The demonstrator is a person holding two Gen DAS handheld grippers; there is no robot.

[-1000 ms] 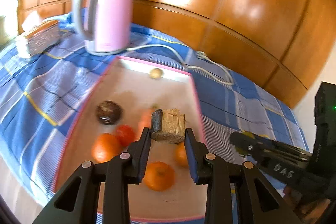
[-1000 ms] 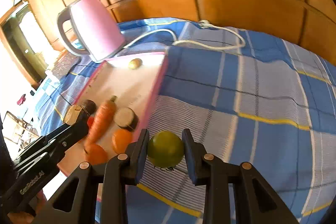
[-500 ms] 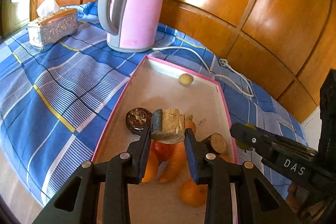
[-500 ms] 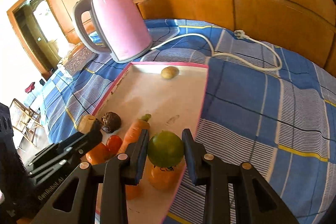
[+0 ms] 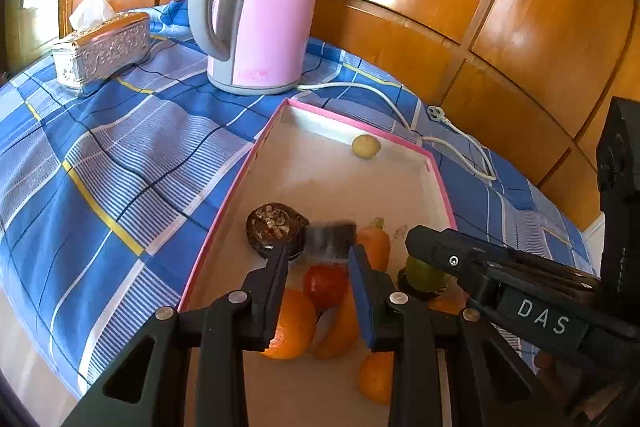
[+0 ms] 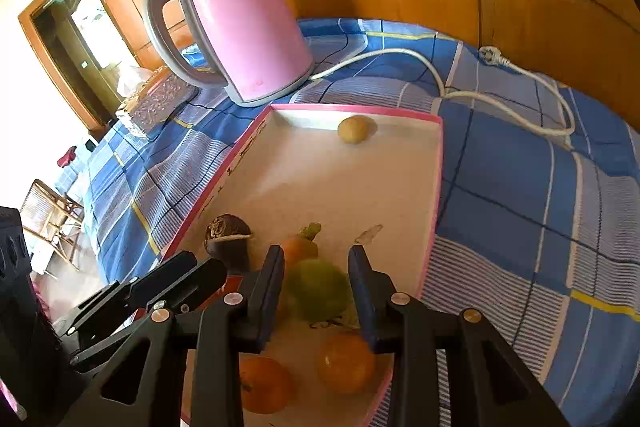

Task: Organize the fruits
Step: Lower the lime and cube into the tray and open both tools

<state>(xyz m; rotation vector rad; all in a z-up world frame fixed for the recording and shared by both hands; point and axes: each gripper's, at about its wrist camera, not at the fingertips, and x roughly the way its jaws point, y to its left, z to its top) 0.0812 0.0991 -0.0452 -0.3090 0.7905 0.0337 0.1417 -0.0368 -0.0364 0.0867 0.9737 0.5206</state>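
Both grippers hang over the near end of the pink-rimmed tray [image 5: 240, 187]. My left gripper [image 5: 318, 255] has its jaws closing. The brown chunk with dark rind [image 5: 330, 241] is a blur at the fingertips, slipping out above the red fruit [image 5: 324, 285]. My right gripper [image 6: 316, 259] has its jaws opening. The green fruit [image 6: 316, 287] sits blurred and loose between them, over an orange [image 6: 346, 361]. In the left wrist view that green fruit [image 5: 424, 273] shows under the right gripper [image 5: 424, 239]. A carrot [image 5: 374, 243], a dark round fruit [image 5: 272, 227] and oranges [image 5: 294, 327] lie below.
A small yellowish fruit [image 6: 353, 129] lies alone at the tray's far wall. Behind the tray a pink kettle [image 5: 256, 7] stands on the blue checked cloth, its white cord [image 6: 500, 99] trailing right. A silver tissue box [image 5: 100, 47] sits far left. Wooden panels close off the back.
The right gripper moved from over the cloth to over the tray. The chunk and the green fruit, sharp and clamped half a second ago, are now blurred and slipping between the fingers.
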